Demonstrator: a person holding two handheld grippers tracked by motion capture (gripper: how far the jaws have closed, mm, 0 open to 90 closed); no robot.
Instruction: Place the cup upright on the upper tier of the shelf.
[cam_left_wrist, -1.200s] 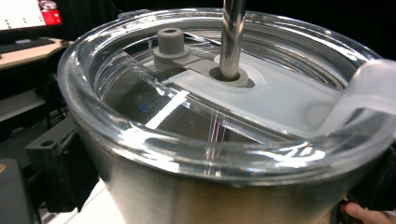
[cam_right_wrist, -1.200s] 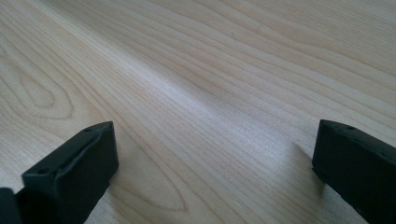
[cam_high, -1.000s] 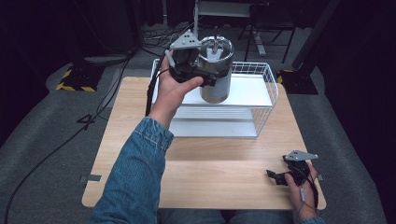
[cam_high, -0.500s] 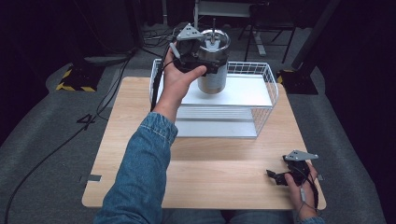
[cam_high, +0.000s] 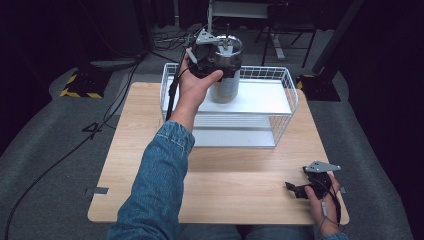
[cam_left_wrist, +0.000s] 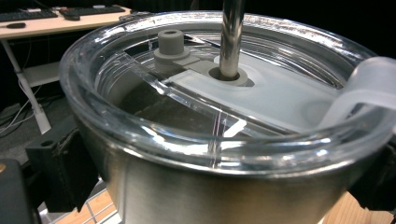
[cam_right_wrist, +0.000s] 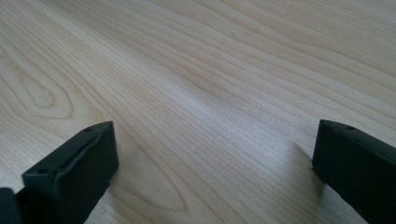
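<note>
A steel tumbler (cam_high: 226, 87) with a clear lid (cam_left_wrist: 261, 93) and a metal straw (cam_left_wrist: 232, 37) stands upright over the white shelf of a wire basket (cam_high: 287, 97). My left gripper (cam_high: 220, 64) is shut on the tumbler just under its rim, with a black jaw on either side of the steel wall (cam_left_wrist: 196, 191). Whether the tumbler's base touches the shelf I cannot tell. My right gripper (cam_high: 295, 190) rests on the wooden table (cam_high: 150, 150) at the front right. It is open (cam_right_wrist: 210, 172), with only bare wood between its jaws.
The white wire basket sits at the back middle of the table, with its walls rising around the shelf. Cables run over the dark floor to the left. A desk with a keyboard (cam_left_wrist: 88, 10) stands far behind.
My left hand has carried the tumbler a little farther back over the basket and brought it from tilted to upright. The right gripper has stayed in place.
</note>
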